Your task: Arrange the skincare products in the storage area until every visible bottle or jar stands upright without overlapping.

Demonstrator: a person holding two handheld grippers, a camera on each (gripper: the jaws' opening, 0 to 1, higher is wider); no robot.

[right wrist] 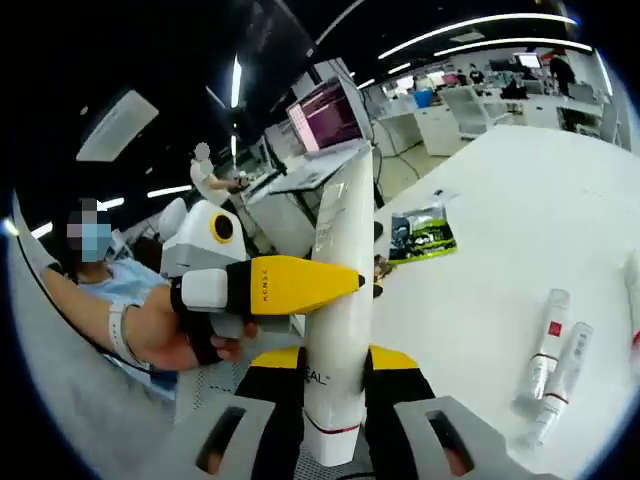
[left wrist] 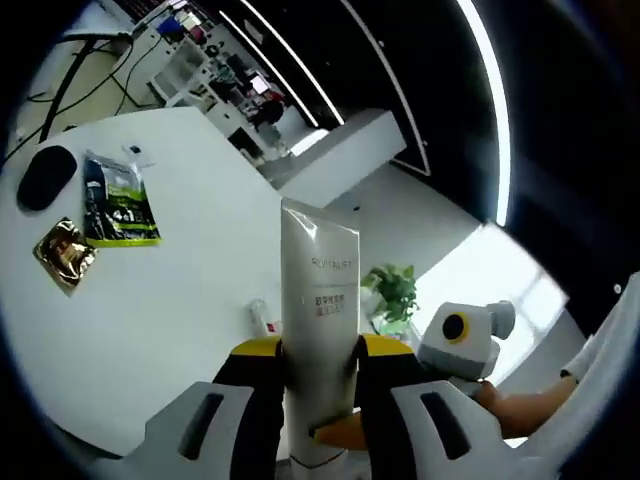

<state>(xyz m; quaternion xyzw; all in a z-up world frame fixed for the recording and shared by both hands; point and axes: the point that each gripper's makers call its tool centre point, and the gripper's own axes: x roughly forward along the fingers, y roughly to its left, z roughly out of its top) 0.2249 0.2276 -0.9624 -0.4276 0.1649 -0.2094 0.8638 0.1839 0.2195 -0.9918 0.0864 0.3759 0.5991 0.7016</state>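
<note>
A tall white tube with grey lettering stands between the jaws of my left gripper, which is shut on its lower part. In the right gripper view the same white tube also rises between the jaws of my right gripper, shut on it near its base. There the left gripper comes in from the left in a person's hand, its yellow jaw lying across the tube. Two small white tubes with red bands lie flat on the white table; a small tube also lies in the left gripper view.
A green packet, a gold packet and a black mouse lie on the white table. The green packet lies near the table edge, below a monitor. A seated person is at the left.
</note>
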